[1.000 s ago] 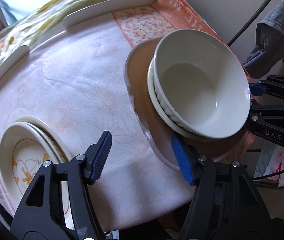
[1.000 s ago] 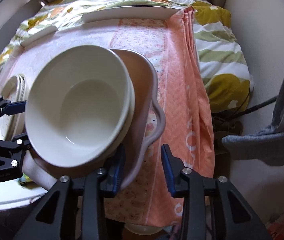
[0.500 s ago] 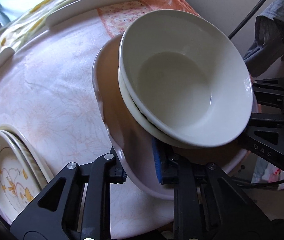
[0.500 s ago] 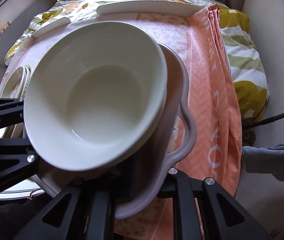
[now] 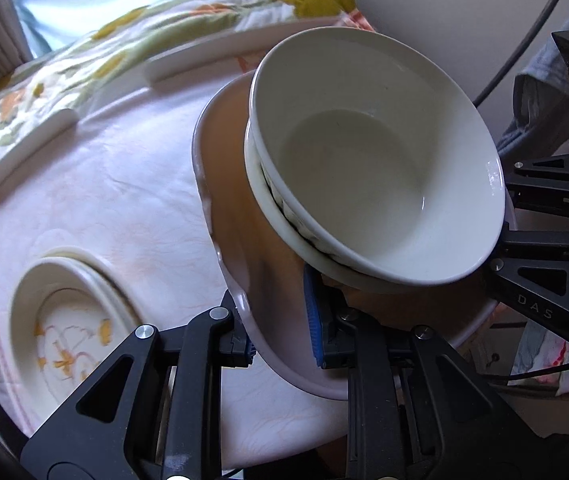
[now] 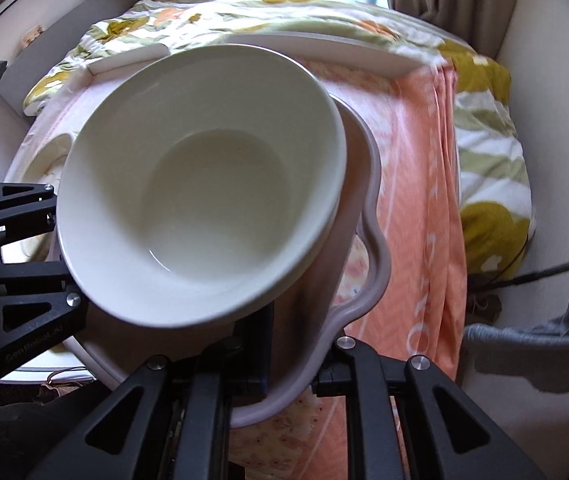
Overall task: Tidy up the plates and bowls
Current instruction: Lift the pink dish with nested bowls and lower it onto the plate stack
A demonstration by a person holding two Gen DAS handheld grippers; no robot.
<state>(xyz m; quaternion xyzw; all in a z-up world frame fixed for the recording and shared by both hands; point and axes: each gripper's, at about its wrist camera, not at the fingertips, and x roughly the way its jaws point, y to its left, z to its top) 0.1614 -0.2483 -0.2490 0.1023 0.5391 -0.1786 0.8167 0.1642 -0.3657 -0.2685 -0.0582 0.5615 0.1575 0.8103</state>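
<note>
Item: pink dish point(image 5: 240, 216) bearing stacked white bowls point(image 5: 368, 168), raised above the worktop point(image 5: 96, 200). Left tool point(image 5: 280, 340) and right tool point(image 6: 292, 364) each pinch its rim. Step: carrying. Next: level transfer, likely toward the plate stack point(image 5: 64, 320).

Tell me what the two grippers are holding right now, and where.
Both grip the wavy-edged mauve plate carrying stacked white bowls: left gripper and right gripper on opposite rims.
</note>
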